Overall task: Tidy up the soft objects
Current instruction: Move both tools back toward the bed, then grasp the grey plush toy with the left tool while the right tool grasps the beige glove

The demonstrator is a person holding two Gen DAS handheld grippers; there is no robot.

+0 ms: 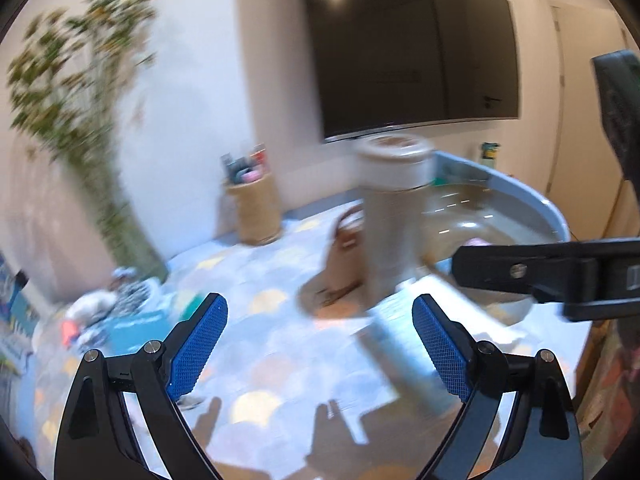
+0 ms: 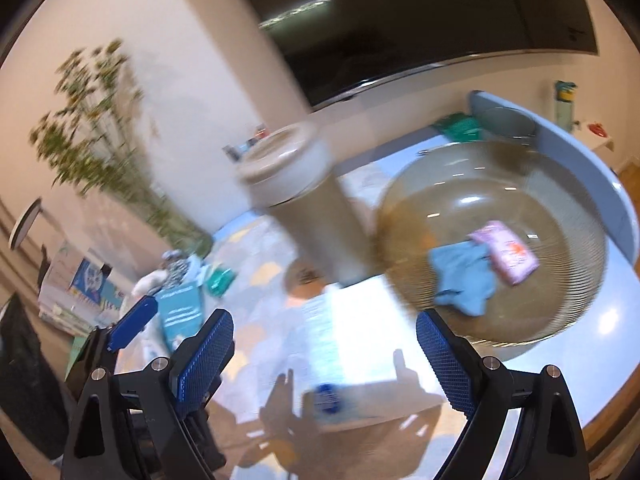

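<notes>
Grippers, left point(image 1: 320, 344) and right point(image 2: 325, 354), both spread and empty; blue cloth point(image 2: 464, 278) and pink packet point(image 2: 506, 252) lie inside far-right bowl point(image 2: 404, 216).

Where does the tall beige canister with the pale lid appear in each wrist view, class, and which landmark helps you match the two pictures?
Left wrist view: the tall beige canister with the pale lid stands right of centre, before the clear round bowl.
Right wrist view: the canister tilts at centre, left of the bowl.
Shared landmark: the dark wall screen above it.
</notes>
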